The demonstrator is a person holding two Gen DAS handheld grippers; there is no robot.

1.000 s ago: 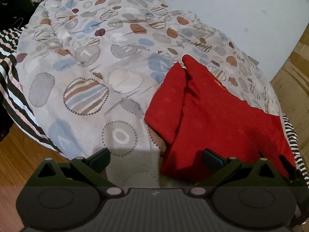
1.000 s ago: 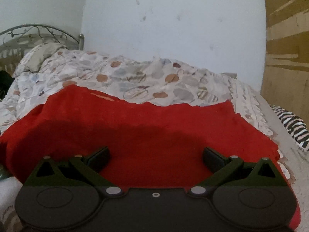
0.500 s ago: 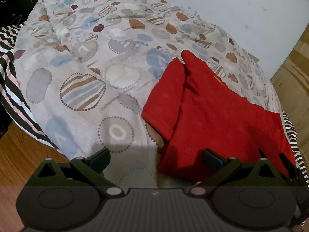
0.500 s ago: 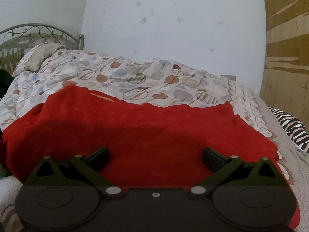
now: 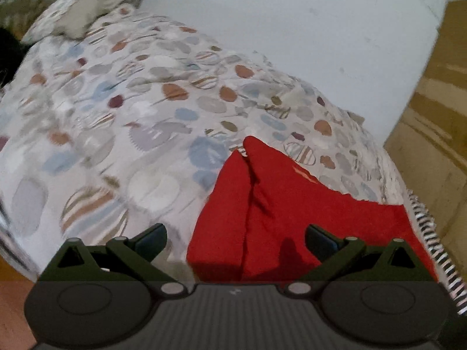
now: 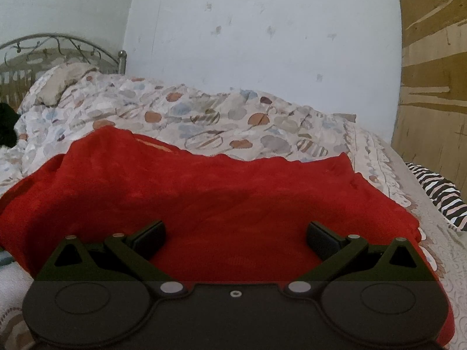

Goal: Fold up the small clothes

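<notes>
Two grippers are seen with jaws spread wide, and nothing is gripped by either. The left gripper (image 5: 235,237) is held over the near left edge of the red garment (image 5: 292,210), which is laid partly folded on the patterned duvet (image 5: 131,110) of the bed. The right gripper (image 6: 235,236) is held low over the red garment (image 6: 204,192), whose cloth is framed between the jaws.

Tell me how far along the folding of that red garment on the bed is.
Done: the red garment lies on the patterned duvet, with one side panel apparently already folded in, going by the lengthwise crease. In hand: nothing; the left gripper and right gripper are both open above the cloth. Left: grasp an edge and make the remaining folds, since it lies broad and loosely spread.
</notes>
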